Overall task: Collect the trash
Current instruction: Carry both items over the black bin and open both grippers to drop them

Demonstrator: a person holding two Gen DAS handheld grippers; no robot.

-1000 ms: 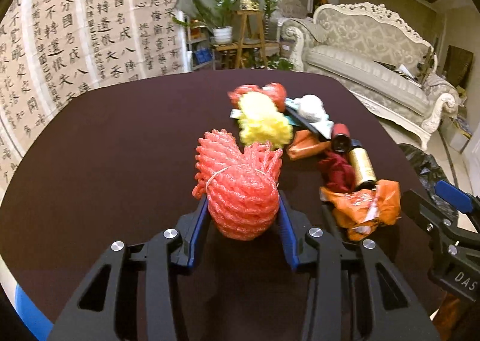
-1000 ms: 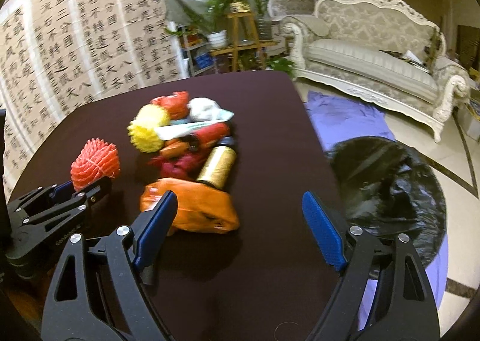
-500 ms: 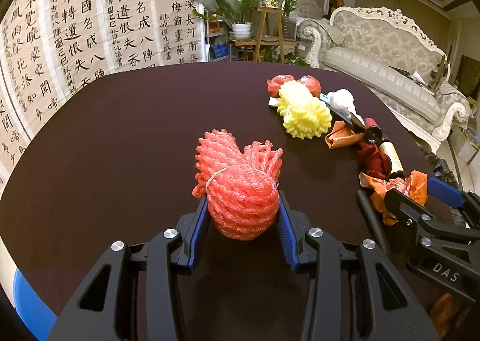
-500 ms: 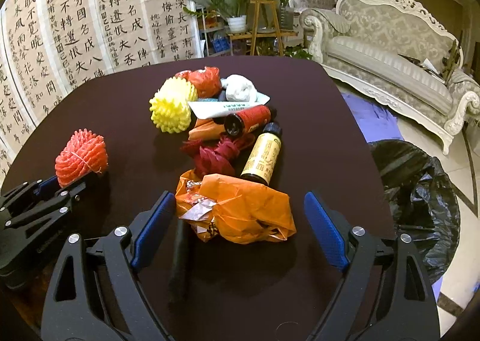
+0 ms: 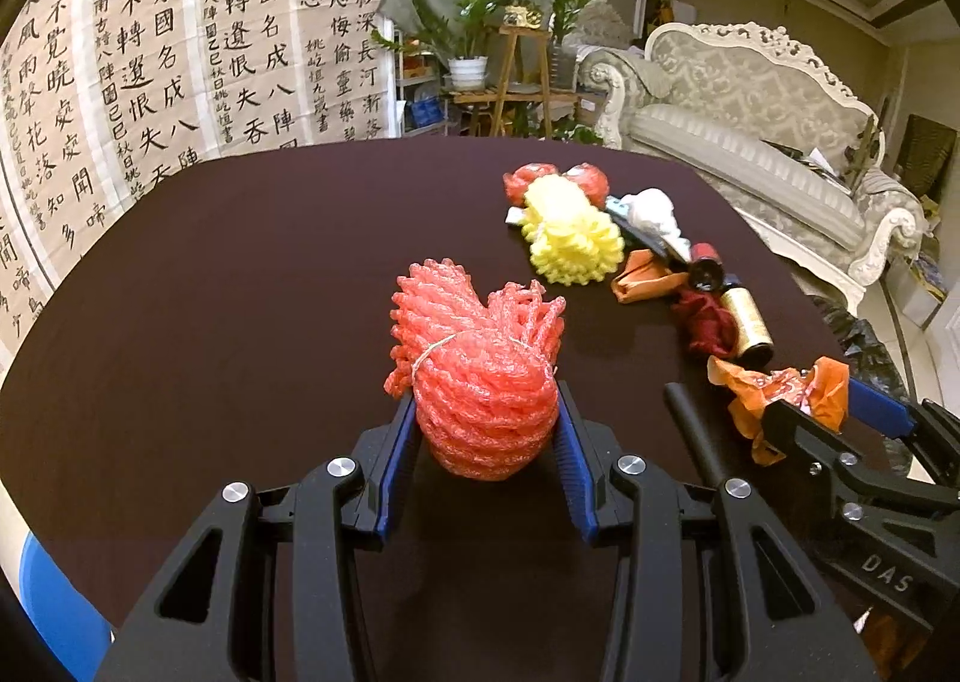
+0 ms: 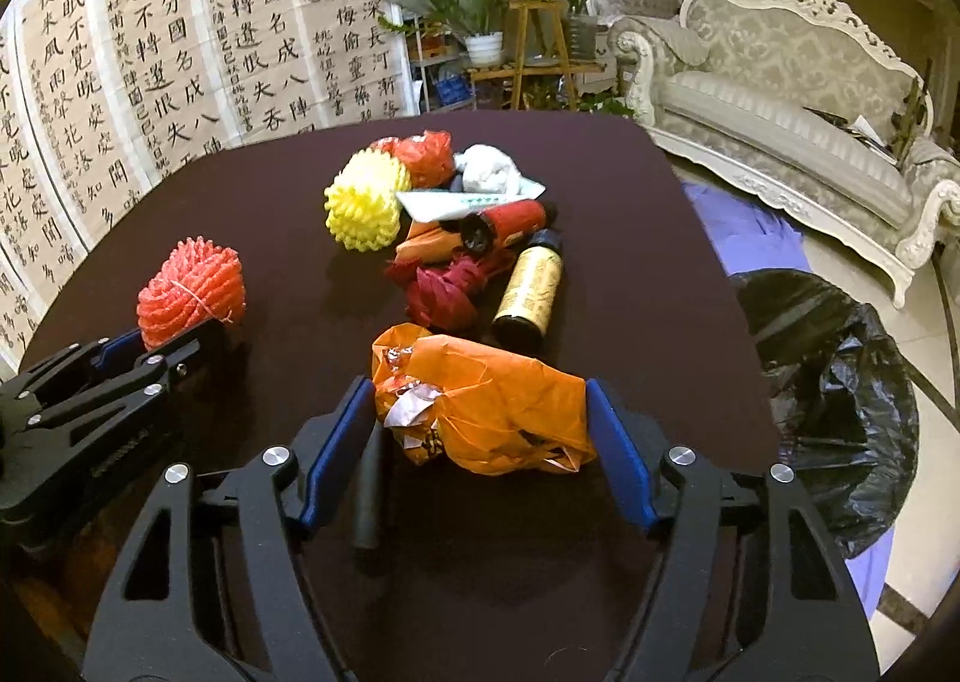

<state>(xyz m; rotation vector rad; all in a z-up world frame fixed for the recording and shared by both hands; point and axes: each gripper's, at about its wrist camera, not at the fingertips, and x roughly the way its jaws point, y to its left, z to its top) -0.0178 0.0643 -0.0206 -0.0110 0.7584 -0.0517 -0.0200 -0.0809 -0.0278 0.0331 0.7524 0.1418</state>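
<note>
A red foam net bundle [image 5: 480, 382] sits on the dark table [image 5: 240, 292], and my left gripper [image 5: 486, 412] is shut on it, blue pads pressed into both sides. In the right wrist view that bundle [image 6: 192, 292] is at the left in the same gripper [image 6: 162, 346]. My right gripper [image 6: 480, 400] straddles a crumpled orange plastic bag [image 6: 492, 412]. Its jaws are closing, and the pads are just reaching the bag's two ends without squeezing it. The left wrist view shows this bag [image 5: 774, 388] at the right.
Further back lies a pile: yellow foam net [image 6: 363, 208], red bottle [image 6: 510, 220], gold bottle [image 6: 531, 286], dark red wrapper [image 6: 444, 292], white tissue [image 6: 489, 172]. A black stick [image 6: 369, 484] lies by my right gripper's left finger. An open black trash bag [image 6: 828, 400] stands on the floor, right of the table.
My right gripper swung left from the table edge to the orange bag and its jaws narrowed around it. My left gripper kept its hold on the red net.
</note>
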